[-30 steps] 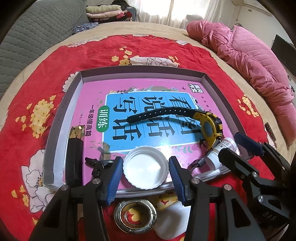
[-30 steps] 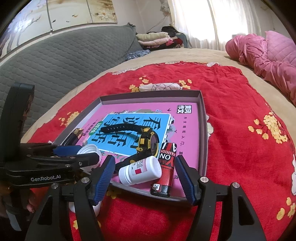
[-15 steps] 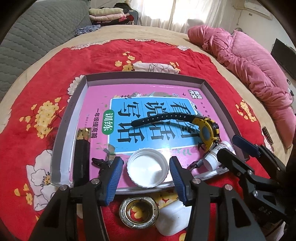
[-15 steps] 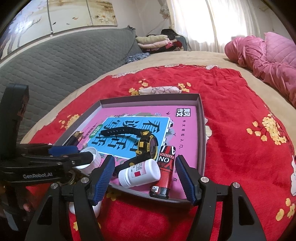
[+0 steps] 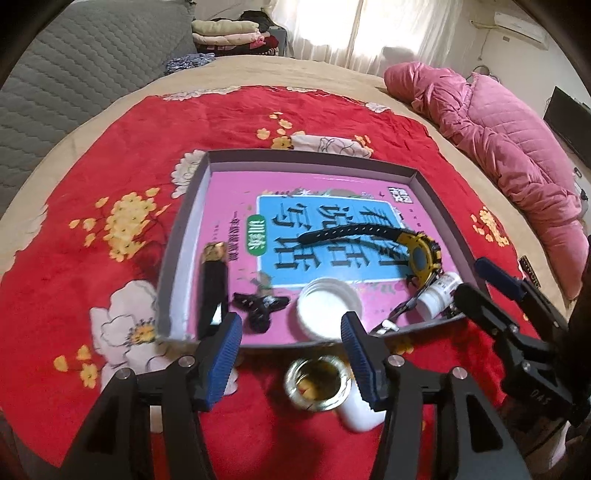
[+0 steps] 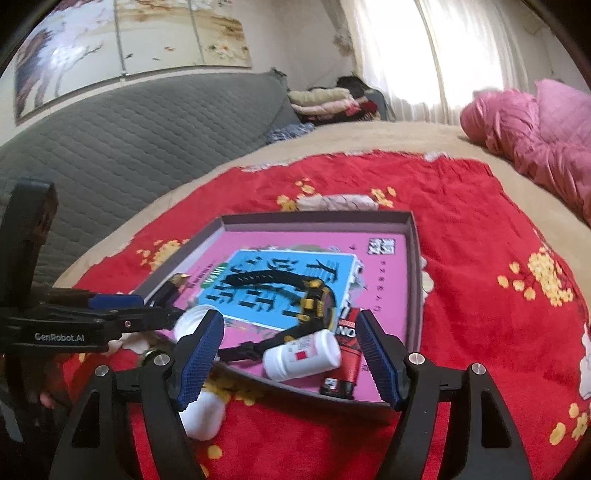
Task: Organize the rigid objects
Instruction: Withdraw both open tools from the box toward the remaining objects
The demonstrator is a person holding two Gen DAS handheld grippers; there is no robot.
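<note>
Both the left tool (image 5: pixel 291 343) and right tool (image 6: pixel 290 350) hang spread and empty just short of the tray (image 5: pixel 314 162), whose cap (image 5: pixel 330 304), watch (image 5: pixel 421 254) and bottle (image 6: pixel 301 354) lie gathered ahead.

Black tongs (image 5: pixel 291 349), ribbed blue pads (image 5: pixel 224 358), silver screws; "GenRobot.AI" lettering

Daylight pours through the curtained window (image 5: pixel 376 33) far beyond the tongs, blowing out to white there. Both fisheye views bend strongly and darken at the rims. Slight motion blur softens the glass jar (image 5: pixel 318 384) between the left tongs' fingers
</note>
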